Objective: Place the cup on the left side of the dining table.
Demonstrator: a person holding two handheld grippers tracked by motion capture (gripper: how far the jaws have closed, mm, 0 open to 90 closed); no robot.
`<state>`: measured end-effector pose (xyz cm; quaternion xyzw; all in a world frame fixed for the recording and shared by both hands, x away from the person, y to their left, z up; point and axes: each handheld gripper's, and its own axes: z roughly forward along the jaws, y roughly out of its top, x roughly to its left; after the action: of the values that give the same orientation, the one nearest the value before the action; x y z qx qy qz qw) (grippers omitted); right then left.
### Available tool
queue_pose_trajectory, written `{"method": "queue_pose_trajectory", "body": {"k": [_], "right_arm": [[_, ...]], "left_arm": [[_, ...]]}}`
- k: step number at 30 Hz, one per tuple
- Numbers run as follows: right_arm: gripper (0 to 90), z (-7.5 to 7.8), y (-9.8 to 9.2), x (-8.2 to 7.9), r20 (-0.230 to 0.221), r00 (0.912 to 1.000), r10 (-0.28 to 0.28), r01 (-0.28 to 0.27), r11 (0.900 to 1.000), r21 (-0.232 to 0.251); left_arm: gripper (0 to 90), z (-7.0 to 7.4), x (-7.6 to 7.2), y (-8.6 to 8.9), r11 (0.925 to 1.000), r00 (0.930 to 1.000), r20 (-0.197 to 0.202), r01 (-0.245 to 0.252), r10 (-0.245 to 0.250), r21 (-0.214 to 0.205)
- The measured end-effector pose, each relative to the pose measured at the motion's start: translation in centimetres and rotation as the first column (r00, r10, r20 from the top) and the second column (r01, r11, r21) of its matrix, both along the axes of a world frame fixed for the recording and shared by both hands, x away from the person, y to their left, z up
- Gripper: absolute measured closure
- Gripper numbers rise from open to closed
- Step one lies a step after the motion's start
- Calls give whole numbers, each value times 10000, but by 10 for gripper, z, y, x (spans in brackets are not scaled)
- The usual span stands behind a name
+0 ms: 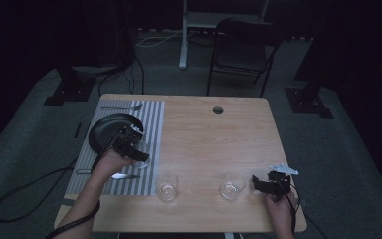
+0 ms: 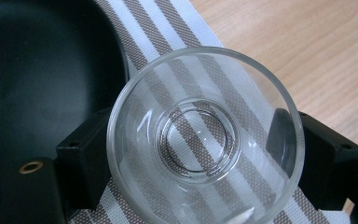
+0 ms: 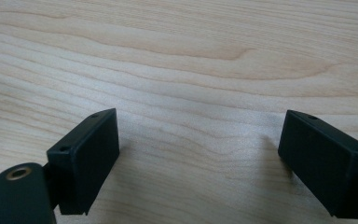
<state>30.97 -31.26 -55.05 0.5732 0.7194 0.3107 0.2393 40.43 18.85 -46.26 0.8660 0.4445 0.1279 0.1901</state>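
My left gripper [image 1: 133,147] is shut on a small clear glass bowl [image 1: 141,151], held over the striped placemat [image 1: 149,119] beside a black plate [image 1: 107,130]. In the left gripper view the bowl [image 2: 205,140] sits between the two black jaws, one pad on each side of its wall, with the placemat's stripes showing through the glass and the plate [image 2: 42,70] at the left. My right gripper [image 1: 259,183] rests low at the table's front right, open, and its jaws [image 3: 200,158] stand wide apart over bare wood with nothing between them.
Two empty clear glasses [image 1: 167,187] [image 1: 232,186] stand near the front edge, the second just left of the right gripper. A fork [image 1: 122,106] lies at the placemat's far end and a spoon [image 1: 125,176] at its near end. The wooden table [image 1: 219,134] has a cable hole [image 1: 218,109].
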Motion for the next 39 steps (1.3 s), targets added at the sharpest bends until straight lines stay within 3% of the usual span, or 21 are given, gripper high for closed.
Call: {"method": "queue_pose_trajectory", "body": {"k": [4,9,11,16,17,18,21,24,29,33,39], "right_arm": [[119,0,0,0,0,10000,0,0,10000,1],[119,0,0,0,0,10000,0,0,10000,1],[119,0,0,0,1,10000,2,-2,10000,0],[119,0,0,0,-1,10000,0,0,10000,1],[119,0,0,0,-1,10000,0,0,10000,1],[119,0,0,0,-1,10000,1,-1,10000,1],[119,0,0,0,-2,10000,-3,3,10000,3],[119,0,0,0,-2,10000,-4,4,10000,5],[119,0,0,0,1,10000,4,-4,10000,-2],[119,0,0,0,-1,10000,0,0,10000,1],[119,0,0,0,-1,10000,1,-1,10000,-1]], "left_arm": [[178,-1,-2,-2,10000,9999,142,-49,48,31],[173,0,-6,3,9991,9989,460,-97,116,-404],[101,0,-8,3,9992,9990,437,-14,31,-388],[96,-1,-14,6,9990,9971,749,-132,164,-431],[56,-1,-14,6,9990,9971,749,-132,164,-431],[20,-4,-18,8,9982,9952,934,-224,276,-560],[21,-7,-24,12,9967,9897,1363,-337,434,-732],[21,-9,-29,18,9959,9868,1512,-457,572,-782],[21,-13,-39,24,9950,9844,1569,-684,792,-731],[21,-15,-45,30,9891,9840,1438,-884,1051,-1180],[21,-20,-55,36,9875,9820,1425,-1081,1241,-1147]]}}
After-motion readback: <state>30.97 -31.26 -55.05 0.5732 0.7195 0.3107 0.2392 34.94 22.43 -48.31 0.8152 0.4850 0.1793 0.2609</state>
